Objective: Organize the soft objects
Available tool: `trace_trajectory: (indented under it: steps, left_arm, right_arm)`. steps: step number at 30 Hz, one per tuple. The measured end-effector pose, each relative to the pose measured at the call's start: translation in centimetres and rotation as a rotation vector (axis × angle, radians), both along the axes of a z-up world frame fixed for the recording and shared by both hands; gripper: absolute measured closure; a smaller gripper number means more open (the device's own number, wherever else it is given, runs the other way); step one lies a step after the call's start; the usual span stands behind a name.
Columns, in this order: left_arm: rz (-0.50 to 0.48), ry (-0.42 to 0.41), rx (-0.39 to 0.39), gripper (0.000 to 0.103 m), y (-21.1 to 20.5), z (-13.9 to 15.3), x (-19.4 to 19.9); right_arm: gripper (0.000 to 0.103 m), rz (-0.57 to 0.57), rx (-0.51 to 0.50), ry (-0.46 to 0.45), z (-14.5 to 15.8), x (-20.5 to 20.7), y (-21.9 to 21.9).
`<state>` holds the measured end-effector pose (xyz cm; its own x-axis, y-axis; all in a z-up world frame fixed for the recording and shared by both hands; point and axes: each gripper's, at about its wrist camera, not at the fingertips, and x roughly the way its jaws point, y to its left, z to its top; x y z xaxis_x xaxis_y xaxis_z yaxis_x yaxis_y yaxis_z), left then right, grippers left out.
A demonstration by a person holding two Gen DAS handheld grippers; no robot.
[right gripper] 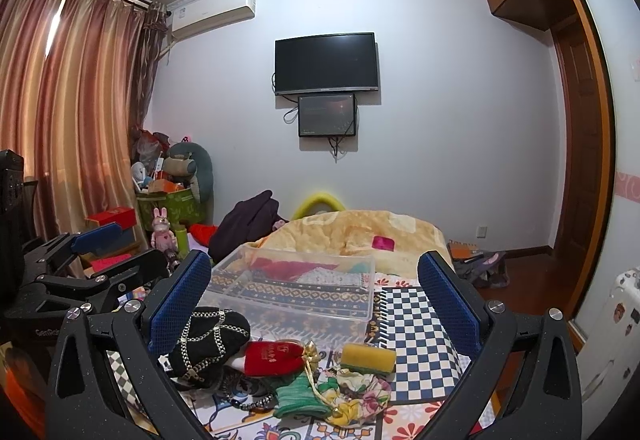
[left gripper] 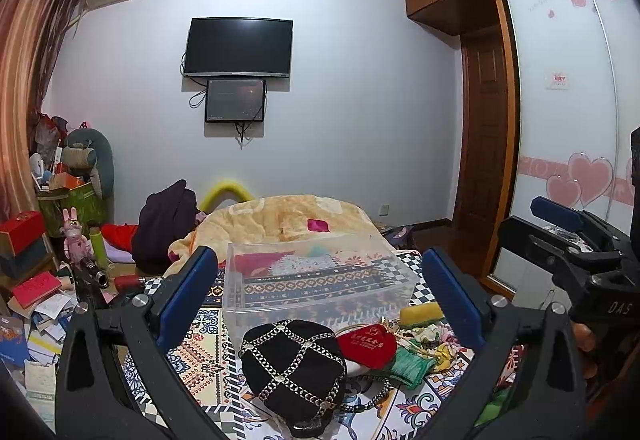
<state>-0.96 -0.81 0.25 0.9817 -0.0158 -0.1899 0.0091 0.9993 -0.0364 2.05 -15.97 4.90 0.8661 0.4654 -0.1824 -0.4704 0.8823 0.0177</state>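
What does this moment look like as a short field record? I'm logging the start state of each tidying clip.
setting: bed with patterned cover
container: clear plastic bin, no task items inside
soft items: black chain-trimmed hat, red pouch, yellow sponge, green knit piece, floral pouch
left gripper: open, holding nothing
right gripper: open, holding nothing

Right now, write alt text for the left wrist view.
Open left tongs hover over a black chain-trimmed hat, a red pouch and a yellow sponge on a patterned bedspread, with a clear plastic bin behind them.
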Motion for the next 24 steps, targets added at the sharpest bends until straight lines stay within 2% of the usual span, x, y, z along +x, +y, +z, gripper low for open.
trace_trajectory:
  steps: [24]
  left_arm:
    - [-0.002, -0.007, 0.0, 0.0, 0.02, 0.33, -0.09]
  right_arm:
    - [0.0, 0.002, 0.005, -0.011, 0.01, -0.32, 0.09]
